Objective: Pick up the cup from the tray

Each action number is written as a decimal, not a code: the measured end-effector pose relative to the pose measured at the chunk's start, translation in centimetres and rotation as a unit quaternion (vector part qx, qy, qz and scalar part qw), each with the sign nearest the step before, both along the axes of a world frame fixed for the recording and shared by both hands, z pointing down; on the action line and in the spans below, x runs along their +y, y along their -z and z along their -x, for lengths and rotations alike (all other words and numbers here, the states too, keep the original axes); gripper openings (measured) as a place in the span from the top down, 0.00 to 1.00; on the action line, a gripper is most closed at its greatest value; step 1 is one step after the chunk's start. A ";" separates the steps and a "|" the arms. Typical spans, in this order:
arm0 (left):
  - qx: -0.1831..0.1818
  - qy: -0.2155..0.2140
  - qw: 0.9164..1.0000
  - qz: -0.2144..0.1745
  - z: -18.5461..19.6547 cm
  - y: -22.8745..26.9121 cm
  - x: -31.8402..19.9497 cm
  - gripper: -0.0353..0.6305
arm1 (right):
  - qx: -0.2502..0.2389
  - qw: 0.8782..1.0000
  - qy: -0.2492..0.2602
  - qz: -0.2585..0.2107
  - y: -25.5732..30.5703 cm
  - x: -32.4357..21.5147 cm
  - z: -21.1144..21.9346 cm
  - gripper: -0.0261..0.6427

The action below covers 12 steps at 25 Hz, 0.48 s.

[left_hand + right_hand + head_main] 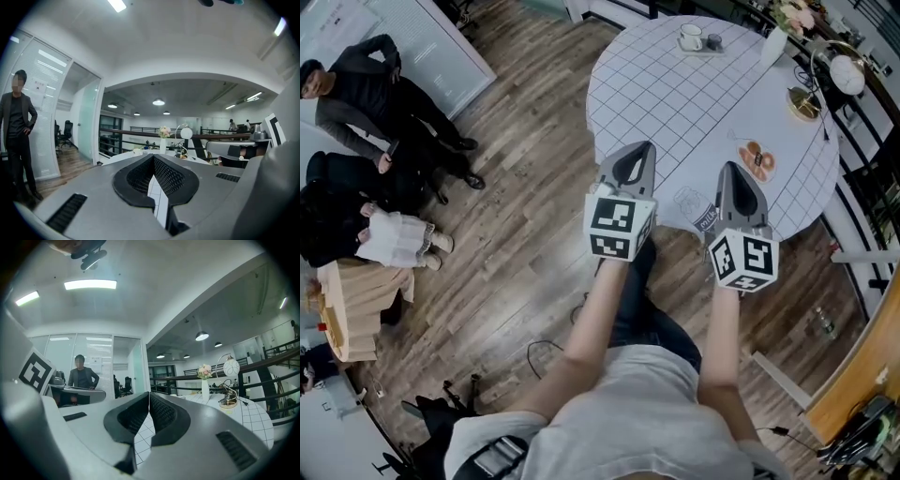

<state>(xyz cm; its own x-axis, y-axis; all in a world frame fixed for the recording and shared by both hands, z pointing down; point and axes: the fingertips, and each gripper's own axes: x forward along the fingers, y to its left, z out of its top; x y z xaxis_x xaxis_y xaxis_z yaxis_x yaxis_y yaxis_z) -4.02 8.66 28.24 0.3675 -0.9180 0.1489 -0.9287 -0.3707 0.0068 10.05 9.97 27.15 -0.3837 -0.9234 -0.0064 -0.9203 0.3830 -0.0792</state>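
At twelve o'clock on the round white grid-patterned table [675, 103], what looks like a white cup [691, 37] waits untouched on its small pale tray [706, 50], the grey left gripper [645, 150] and right gripper [729, 171] hovering clenched and empty near six o'clock, pickup not yet begun.

The table [602, 98] is covered by a matt white cloth [675, 112] with a thin dark grid; around the table the floor [525, 150] is grey-brown wood planks. At the table's far edge the cup [691, 36] looks like glossy white ceramic, and at its right rim the lamp base [803, 104] gleams like brass. The left gripper [647, 146] and right gripper [729, 167] have matt grey plastic shells and black mesh-textured pads [169, 176]
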 end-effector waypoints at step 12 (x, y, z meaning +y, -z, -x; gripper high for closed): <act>0.002 -0.028 1.000 0.008 0.2 -1.2 -11.7 0.94 | 0.008 1.000 -0.026 0.009 -1.0 -11.0 0.1 0.95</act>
